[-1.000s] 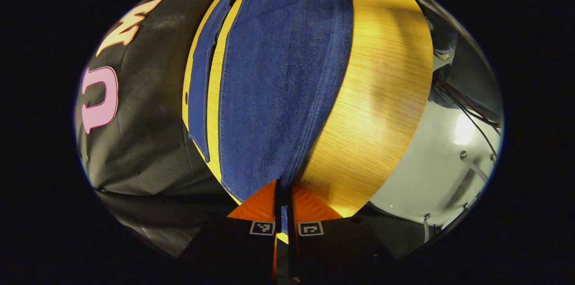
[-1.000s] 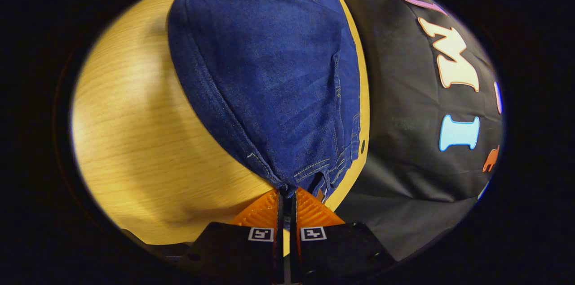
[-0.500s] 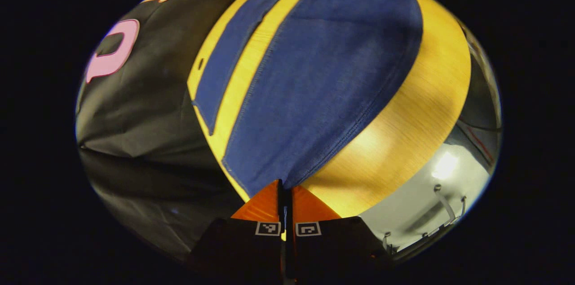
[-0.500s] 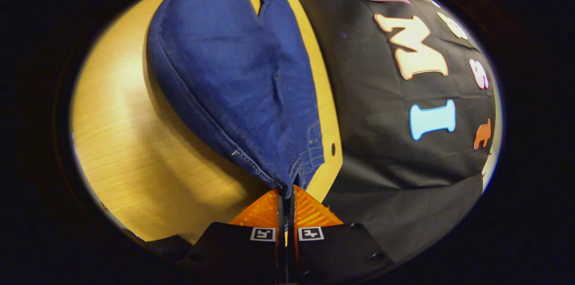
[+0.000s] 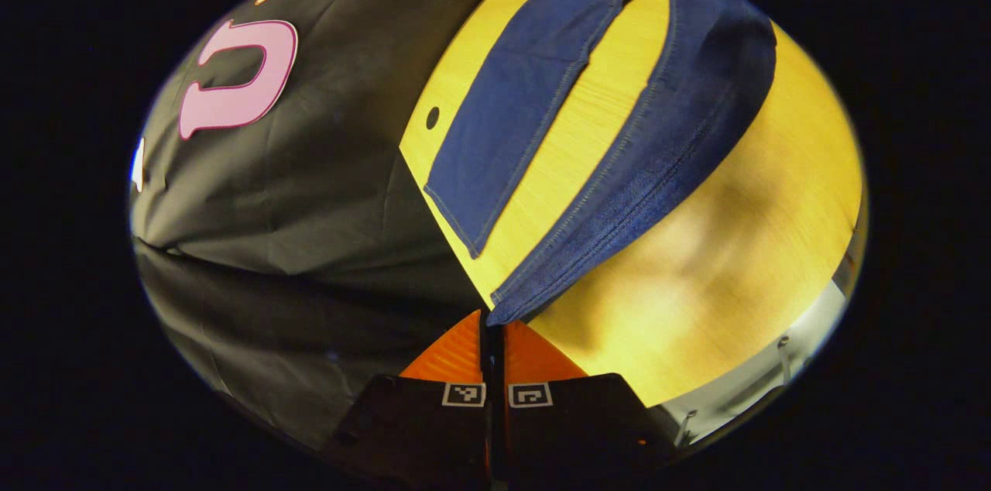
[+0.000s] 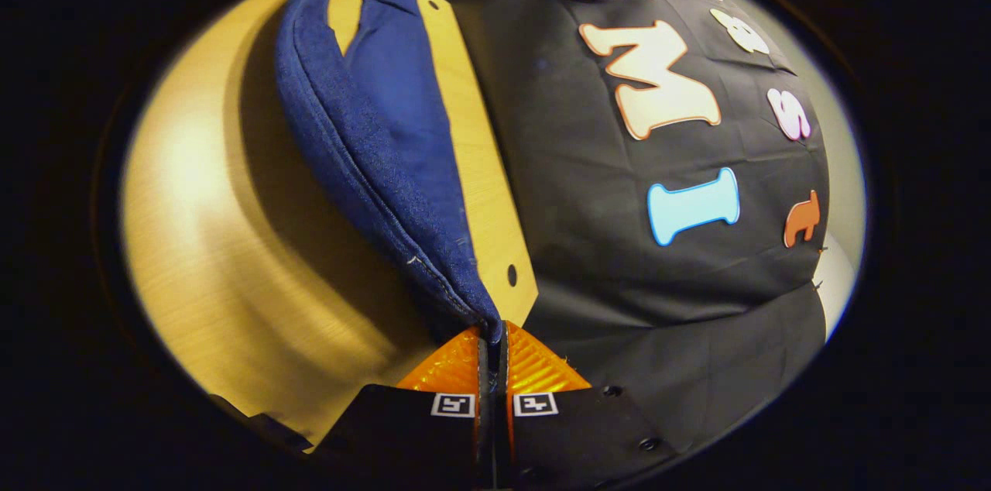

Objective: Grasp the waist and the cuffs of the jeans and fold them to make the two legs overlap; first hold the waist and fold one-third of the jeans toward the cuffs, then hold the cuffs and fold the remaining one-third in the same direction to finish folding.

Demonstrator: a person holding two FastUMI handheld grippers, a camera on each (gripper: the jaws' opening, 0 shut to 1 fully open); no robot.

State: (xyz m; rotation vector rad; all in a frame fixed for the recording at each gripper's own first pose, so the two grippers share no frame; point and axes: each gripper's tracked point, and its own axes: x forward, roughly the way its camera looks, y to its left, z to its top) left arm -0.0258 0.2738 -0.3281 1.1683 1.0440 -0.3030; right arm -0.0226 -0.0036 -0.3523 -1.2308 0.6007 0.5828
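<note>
Left gripper [image 5: 493,321] pinches jeans [image 5: 666,135] leg stretching away over table [image 5: 735,259].

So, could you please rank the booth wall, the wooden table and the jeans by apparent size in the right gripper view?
1. Booth wall, largest.
2. Wooden table.
3. Jeans, smallest; they are seen nearly edge-on, so this is apparent size only.

My left gripper [image 5: 491,324] is pinched tight, its two fingers pressed together on the edge of the jeans [image 5: 666,142], in the left gripper view. My right gripper [image 6: 492,336] is likewise clamped, fingers meeting on the denim fold at the bottom of the right gripper view. Both grippers are raised above the worktop [image 5: 743,243], each pointing forward along the lifted cloth.
</note>
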